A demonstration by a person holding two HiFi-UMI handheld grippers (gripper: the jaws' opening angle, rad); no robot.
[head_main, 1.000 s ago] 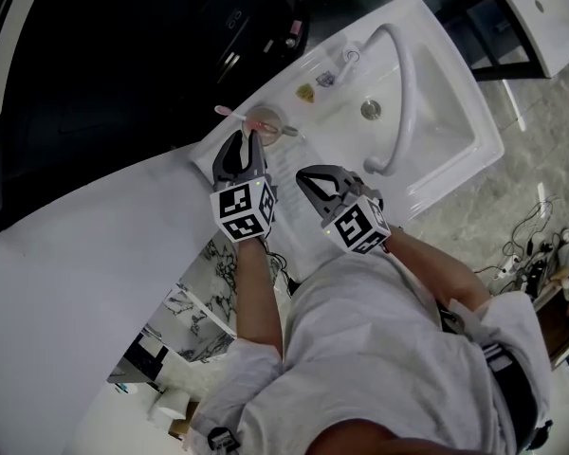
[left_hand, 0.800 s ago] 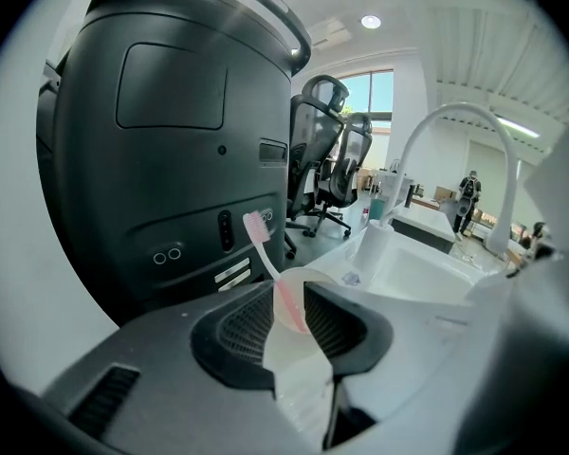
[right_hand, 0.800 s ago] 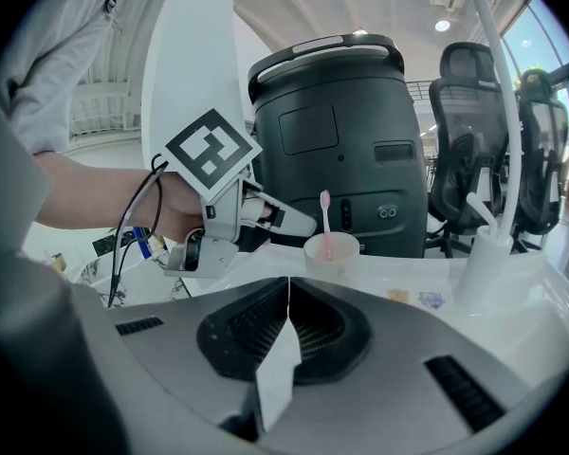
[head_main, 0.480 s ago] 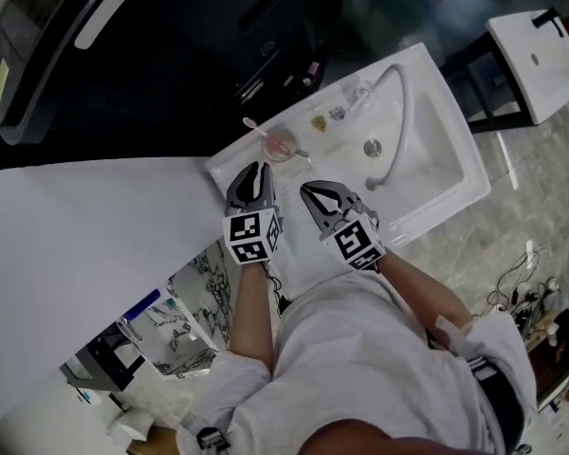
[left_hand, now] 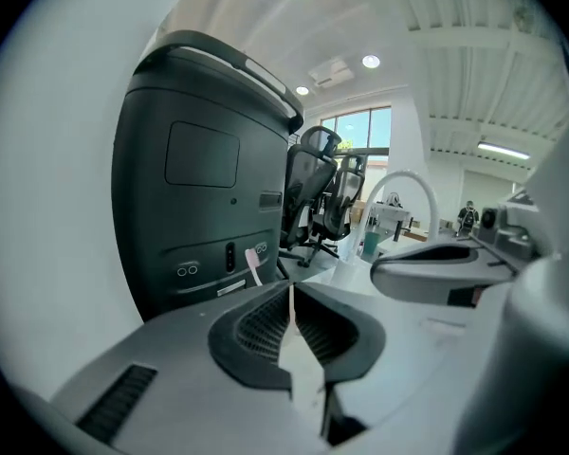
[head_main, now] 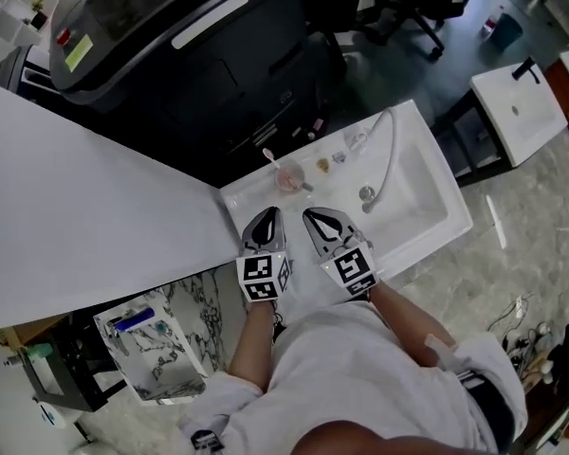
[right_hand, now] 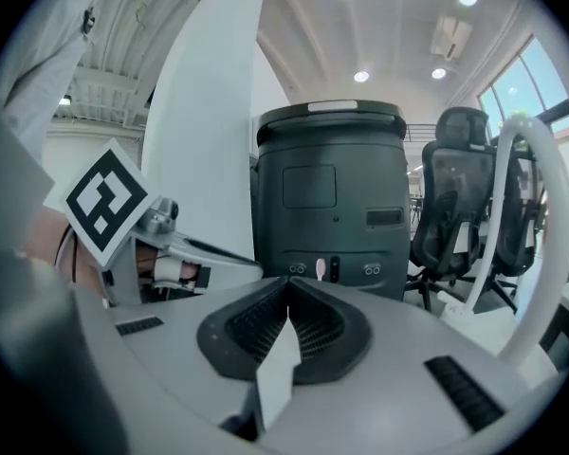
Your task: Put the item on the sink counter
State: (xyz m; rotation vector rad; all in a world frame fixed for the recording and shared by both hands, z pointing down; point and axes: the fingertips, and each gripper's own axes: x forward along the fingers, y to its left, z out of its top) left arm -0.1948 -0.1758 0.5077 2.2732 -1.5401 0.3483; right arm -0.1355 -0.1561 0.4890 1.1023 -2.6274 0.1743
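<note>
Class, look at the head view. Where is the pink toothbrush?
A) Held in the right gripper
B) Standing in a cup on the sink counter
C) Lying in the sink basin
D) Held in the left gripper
B: the pink toothbrush sticks up out of the cup on the sink counter, and the left gripper and right gripper are both shut with nothing between their jaws.

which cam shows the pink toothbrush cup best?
Head view: the whole cup stands on the sink counter, with the toothbrush sticking out of it. The left and right gripper views catch only the pink toothbrush tip above their jaws; the cup itself is hidden.
</note>
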